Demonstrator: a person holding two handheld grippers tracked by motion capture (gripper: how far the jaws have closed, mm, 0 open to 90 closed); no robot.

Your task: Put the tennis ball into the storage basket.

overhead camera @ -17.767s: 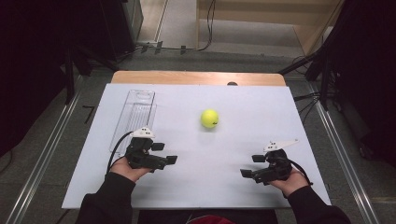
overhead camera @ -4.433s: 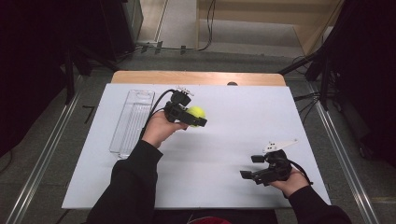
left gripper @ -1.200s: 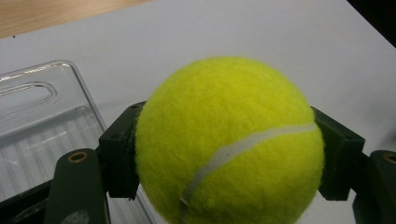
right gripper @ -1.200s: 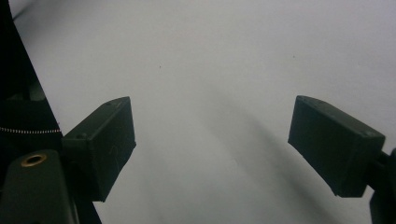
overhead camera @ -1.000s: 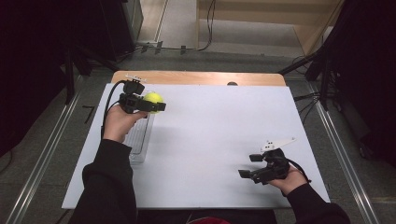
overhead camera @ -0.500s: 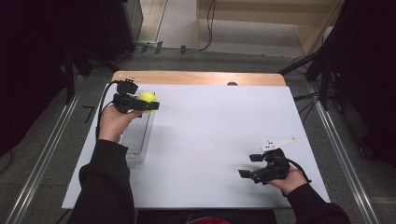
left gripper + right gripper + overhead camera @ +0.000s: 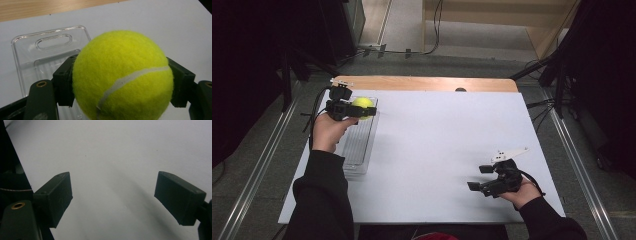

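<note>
I have the tennis ball (image 7: 122, 77) clamped between the two black jaws of my left gripper (image 7: 354, 109), its pads pressing on either side of the yellow felt, the grey seam curving across the front. In the high view the tennis ball (image 7: 362, 104) hangs over the far end of the clear plastic tray (image 7: 357, 145), which lies lengthwise along the left side of the white table (image 7: 437, 145). In the left gripper view I see the tray's (image 7: 37, 57) far end with its slotted handle and ribbed floor just behind and below the ball. My right gripper (image 7: 482, 177) rests well apart, near the table's right front corner, its jaws spread wide with nothing between them, over bare white surface.
</note>
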